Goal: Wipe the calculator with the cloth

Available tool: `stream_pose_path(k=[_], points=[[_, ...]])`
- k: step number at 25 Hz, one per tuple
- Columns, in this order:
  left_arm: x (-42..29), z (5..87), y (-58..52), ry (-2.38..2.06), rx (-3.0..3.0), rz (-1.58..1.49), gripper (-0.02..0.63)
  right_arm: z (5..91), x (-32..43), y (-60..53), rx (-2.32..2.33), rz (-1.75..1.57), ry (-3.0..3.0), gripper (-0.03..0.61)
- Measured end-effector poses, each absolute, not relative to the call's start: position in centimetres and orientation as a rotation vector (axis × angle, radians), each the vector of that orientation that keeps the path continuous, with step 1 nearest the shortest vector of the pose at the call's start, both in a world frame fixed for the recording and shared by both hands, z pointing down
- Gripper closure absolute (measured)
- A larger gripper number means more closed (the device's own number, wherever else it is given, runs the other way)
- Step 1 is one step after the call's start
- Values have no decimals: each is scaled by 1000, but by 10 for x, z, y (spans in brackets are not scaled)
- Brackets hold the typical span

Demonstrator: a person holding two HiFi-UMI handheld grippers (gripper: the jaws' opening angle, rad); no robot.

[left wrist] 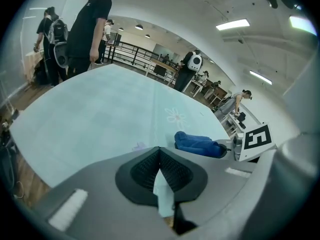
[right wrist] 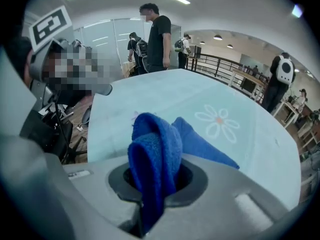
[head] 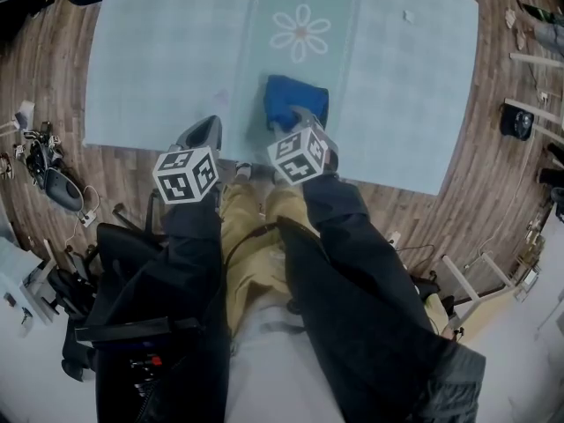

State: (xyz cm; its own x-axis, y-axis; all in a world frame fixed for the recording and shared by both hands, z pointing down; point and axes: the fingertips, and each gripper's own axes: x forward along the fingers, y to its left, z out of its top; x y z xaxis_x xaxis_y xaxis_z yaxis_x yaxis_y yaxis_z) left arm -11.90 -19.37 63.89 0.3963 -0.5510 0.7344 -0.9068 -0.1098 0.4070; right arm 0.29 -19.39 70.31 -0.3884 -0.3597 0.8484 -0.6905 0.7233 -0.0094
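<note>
Cloth (right wrist: 156, 149) in R gripper (right wrist: 152, 186), by flower print (head: 300, 32)

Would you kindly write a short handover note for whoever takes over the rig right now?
Left gripper: jaws together, nothing held, at the near edge of the table.
Right gripper: shut on the blue cloth, with a fold standing up between its jaws. The rest of the cloth seems to lie on the table ahead of it.
Calculator: not visible in any view.
Done: the cloth is gripped.
Left: find the calculator, then wipe it.
</note>
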Motion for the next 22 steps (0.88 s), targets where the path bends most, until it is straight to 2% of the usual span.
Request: stream_pose_path(k=[13, 22], points=[[-130, 629, -197, -1301, 1792, 493, 615, 671, -48, -175, 795, 771, -2213, 531], [-112, 586, -211, -1290, 1893, 426, 615, 583, -18, -199, 1051, 857, -2357, 531]])
